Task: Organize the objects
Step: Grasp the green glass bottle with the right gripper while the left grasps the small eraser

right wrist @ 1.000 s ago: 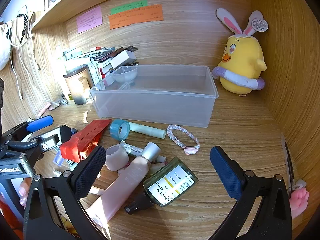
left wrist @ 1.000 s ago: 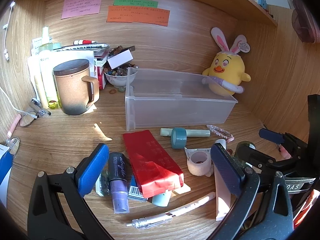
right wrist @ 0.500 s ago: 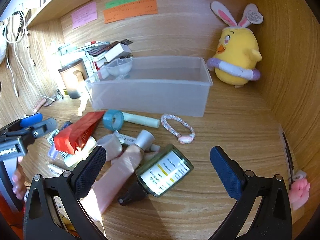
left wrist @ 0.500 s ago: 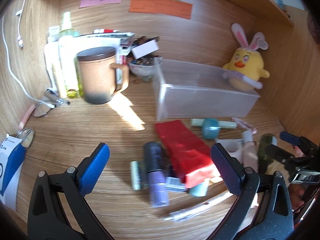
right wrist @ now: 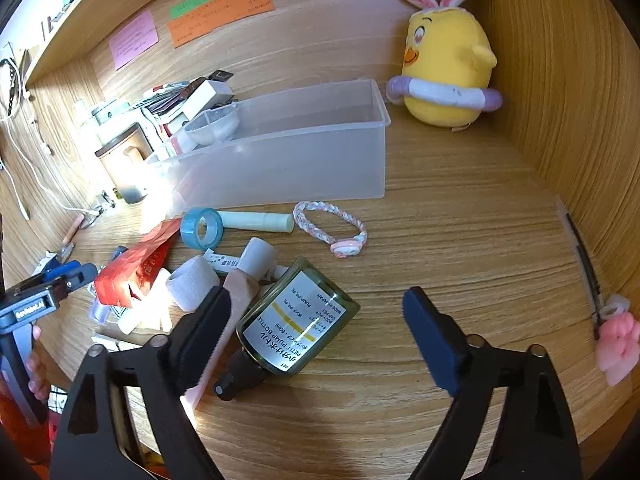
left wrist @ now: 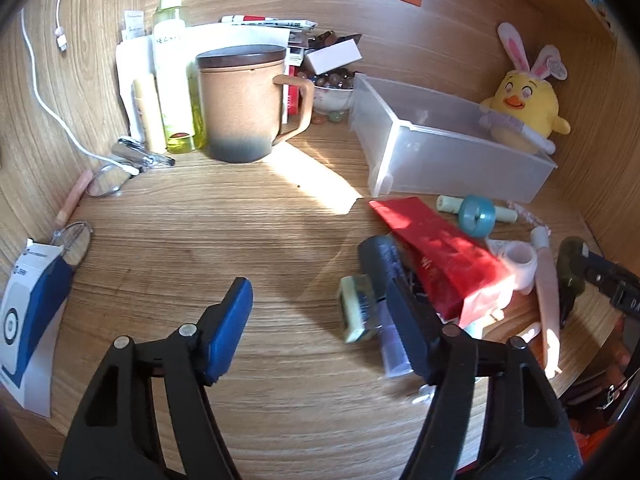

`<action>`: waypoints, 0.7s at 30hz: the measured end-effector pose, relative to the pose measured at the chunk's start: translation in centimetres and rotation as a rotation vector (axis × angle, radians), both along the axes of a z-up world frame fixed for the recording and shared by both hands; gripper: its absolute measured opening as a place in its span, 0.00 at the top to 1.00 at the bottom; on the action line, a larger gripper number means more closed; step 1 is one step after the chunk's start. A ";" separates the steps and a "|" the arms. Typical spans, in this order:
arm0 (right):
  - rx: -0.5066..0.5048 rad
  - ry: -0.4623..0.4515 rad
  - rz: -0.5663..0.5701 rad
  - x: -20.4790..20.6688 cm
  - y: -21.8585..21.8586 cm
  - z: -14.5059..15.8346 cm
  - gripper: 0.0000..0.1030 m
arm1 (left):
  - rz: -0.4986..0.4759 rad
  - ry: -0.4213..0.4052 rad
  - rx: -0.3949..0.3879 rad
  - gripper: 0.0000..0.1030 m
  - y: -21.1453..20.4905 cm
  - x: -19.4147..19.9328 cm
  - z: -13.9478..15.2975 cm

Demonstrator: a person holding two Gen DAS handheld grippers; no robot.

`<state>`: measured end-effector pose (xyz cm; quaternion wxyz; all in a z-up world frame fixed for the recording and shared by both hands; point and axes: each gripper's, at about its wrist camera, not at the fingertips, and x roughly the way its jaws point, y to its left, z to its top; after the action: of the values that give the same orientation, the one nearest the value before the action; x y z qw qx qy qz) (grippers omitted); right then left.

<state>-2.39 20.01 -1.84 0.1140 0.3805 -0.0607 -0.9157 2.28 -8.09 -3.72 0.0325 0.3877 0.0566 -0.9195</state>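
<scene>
A clear plastic bin [left wrist: 448, 148] [right wrist: 288, 152] stands empty on the wooden desk. In front of it lies a pile: a red pouch [left wrist: 440, 256] [right wrist: 136, 268], a blue tape roll [left wrist: 476, 216] [right wrist: 202, 228], a pale green tube [right wrist: 256, 221], a braided bracelet [right wrist: 332, 228], a pink tube [left wrist: 546, 292] and a purple spray bottle [left wrist: 384, 300]. A dark green pump bottle [right wrist: 292, 328] lies between the open fingers of my right gripper [right wrist: 316, 332]. My left gripper [left wrist: 320, 320] is open and empty, left of the pile.
A brown lidded mug [left wrist: 244, 104], a yellow spray bottle [left wrist: 174, 64], papers and a bowl of beads [left wrist: 332, 88] stand at the back left. A yellow chick plush [left wrist: 520, 108] [right wrist: 444, 64] sits in the right corner. A blue and white box [left wrist: 28, 320] lies far left.
My left gripper has swung left, so the pile now sits to its right and the mug shows larger. My right gripper has moved closer, over the green pump bottle.
</scene>
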 end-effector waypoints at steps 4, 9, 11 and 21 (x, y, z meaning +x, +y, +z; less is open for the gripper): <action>-0.038 -0.034 0.003 -0.4 0.2 -0.5 0.35 | -0.006 -0.005 -0.003 0.41 -0.2 0.2 -0.4; -0.021 -0.039 -0.003 -0.4 0.1 -0.7 0.43 | -0.012 0.001 0.013 0.46 -0.3 0.2 -0.4; 0.001 -0.030 -0.010 -0.3 0.2 -0.5 0.45 | -0.025 -0.003 0.027 0.48 -0.2 0.1 -0.3; 0.058 0.003 -0.016 -0.1 0.1 -0.4 0.50 | -0.046 -0.021 0.039 0.64 0.1 -0.4 -0.9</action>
<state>-2.52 20.14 -2.25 0.0958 0.3816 -0.0369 -0.9186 1.93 -8.03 -4.65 0.0043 0.3991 0.0650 -0.9146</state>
